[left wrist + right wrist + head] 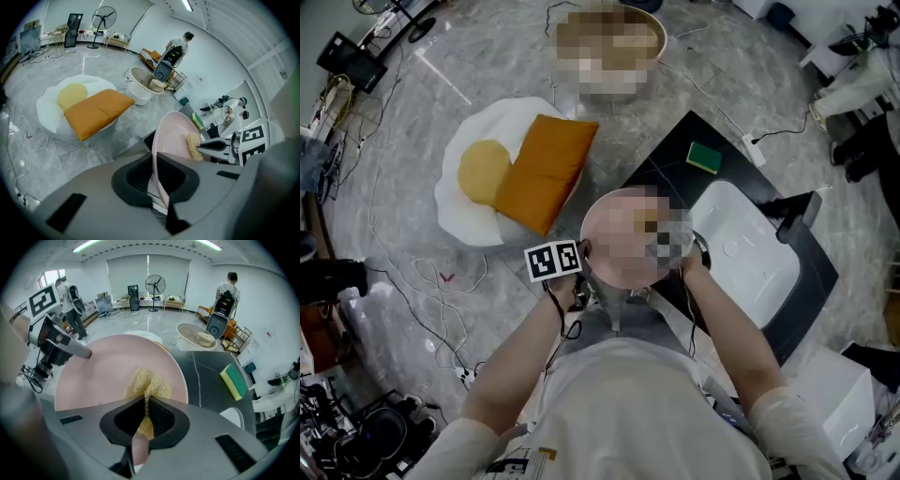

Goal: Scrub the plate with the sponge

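My left gripper is shut on the rim of a pink plate and holds it on edge, tilted, above the black counter. In the right gripper view the plate faces me. My right gripper is shut on a yellow mesh scrub sponge, which presses against the plate's face near its lower right rim. In the left gripper view, the sponge and the right gripper's fingers show on the plate's far side. In the head view, a mosaic patch partly covers the plate, and only the left gripper's marker cube shows.
A green-and-yellow sponge lies on the black counter, beside a white sink with a black faucet. On the floor to the left lies a white egg-shaped cushion with an orange pillow. Cables trail across the floor.
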{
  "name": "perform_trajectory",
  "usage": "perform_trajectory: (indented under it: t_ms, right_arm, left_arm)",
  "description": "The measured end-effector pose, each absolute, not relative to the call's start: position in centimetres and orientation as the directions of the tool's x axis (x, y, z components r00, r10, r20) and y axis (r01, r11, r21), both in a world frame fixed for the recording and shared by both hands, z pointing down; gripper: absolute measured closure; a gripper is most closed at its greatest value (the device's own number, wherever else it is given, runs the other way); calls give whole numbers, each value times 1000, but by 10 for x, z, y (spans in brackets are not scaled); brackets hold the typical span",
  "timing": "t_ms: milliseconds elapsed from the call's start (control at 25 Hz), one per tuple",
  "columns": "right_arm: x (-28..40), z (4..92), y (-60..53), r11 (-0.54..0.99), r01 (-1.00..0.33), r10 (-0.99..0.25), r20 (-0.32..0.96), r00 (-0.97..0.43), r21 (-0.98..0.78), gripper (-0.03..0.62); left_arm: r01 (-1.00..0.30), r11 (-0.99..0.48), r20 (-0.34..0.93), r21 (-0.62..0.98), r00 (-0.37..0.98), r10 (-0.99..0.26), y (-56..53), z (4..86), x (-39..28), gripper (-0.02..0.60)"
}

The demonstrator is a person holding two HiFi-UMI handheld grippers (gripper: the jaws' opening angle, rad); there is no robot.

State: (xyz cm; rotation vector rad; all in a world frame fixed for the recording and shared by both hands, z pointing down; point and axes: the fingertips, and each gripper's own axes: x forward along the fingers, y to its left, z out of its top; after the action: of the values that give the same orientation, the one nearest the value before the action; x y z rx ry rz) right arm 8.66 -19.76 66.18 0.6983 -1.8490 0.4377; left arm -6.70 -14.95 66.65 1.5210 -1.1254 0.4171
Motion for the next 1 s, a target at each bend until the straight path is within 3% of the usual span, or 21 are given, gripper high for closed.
perform_trajectory:
  t_ms: [240, 600, 1000]
  right_arm:
    - [107, 663, -142, 851, -525, -145, 970, -193, 23, 546]
    - [38, 665, -69, 862, -474, -15, 927, -374, -177, 548]
    - [13, 667, -118, 862, -469, -38, 897, -439, -193, 546]
  left_arm:
    - [-829, 96, 777, 551, 468, -420, -153, 668, -68, 554]
    - [-817, 68, 774, 573, 512, -371, -138, 673, -53, 554]
    - [-791, 57, 763, 609, 565, -314, -120, 680, -48, 554]
